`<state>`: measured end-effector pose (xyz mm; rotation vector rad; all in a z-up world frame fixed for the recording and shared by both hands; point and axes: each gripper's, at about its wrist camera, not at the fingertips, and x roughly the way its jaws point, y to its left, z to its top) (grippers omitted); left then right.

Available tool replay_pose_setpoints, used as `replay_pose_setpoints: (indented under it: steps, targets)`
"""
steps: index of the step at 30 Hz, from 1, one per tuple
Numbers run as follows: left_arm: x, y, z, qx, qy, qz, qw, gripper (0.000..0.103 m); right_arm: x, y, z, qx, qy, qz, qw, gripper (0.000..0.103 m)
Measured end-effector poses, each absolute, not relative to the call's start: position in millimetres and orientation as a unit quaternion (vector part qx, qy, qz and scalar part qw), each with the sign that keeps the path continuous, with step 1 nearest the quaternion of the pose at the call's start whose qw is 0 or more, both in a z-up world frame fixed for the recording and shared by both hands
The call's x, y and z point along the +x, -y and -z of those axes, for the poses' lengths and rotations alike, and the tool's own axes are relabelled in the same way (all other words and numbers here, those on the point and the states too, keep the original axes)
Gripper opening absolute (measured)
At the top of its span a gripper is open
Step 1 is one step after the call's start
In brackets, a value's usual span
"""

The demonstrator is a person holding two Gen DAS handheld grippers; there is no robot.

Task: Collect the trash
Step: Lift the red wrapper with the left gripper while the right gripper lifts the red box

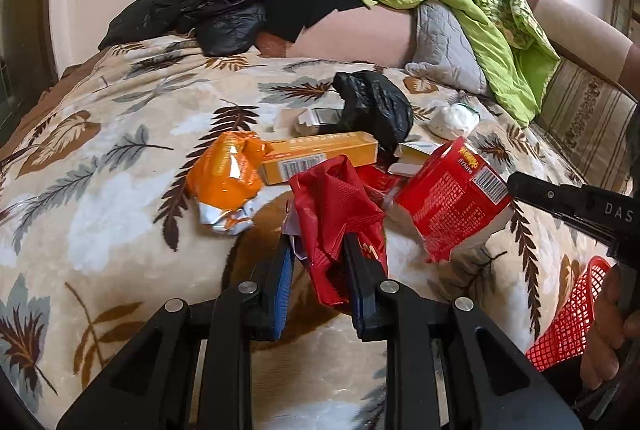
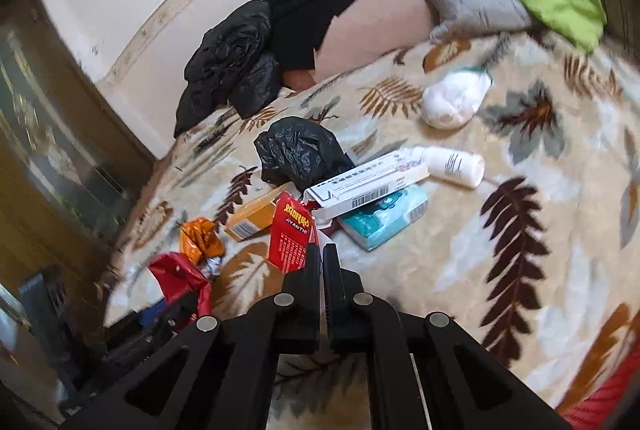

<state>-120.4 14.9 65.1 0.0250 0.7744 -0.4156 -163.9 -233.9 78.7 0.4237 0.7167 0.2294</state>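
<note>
Both grippers loaded. Left gripper (image 1: 316,250) is pinching a crumpled red wrapper (image 1: 336,205), held at lower centre of the left wrist view. Right gripper (image 2: 322,250) has its jaws pressed together on the edge of a red box (image 2: 292,230) – in the left view that box (image 1: 448,185) hangs right of centre, off the bedspread (image 1: 120,149). Red mesh basket (image 1: 568,314) sits at the lower right edge of the left view, just beside the person's hand, so the right gripper looks nearer – likely drop there first. Remaining trash lies ahead: orange wrapper (image 1: 224,181), yellow box (image 1: 320,157), black bag (image 1: 376,109).
</note>
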Motion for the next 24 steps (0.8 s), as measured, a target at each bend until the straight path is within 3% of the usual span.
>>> replay_pose_setpoints:
  steps: [7,24]
  targets:
    - [-121.4,-12.6,-65.0,0.016,-0.373,0.201,0.906,0.023,-180.6,226.5,-88.6,0.159,-0.316,-0.106,0.929,0.002]
    - [-131.4,8.7,-64.1,0.031,-0.370,0.231,0.899,0.023,-196.3,255.5,-98.5,0.220,-0.287,-0.079,0.929,0.002]
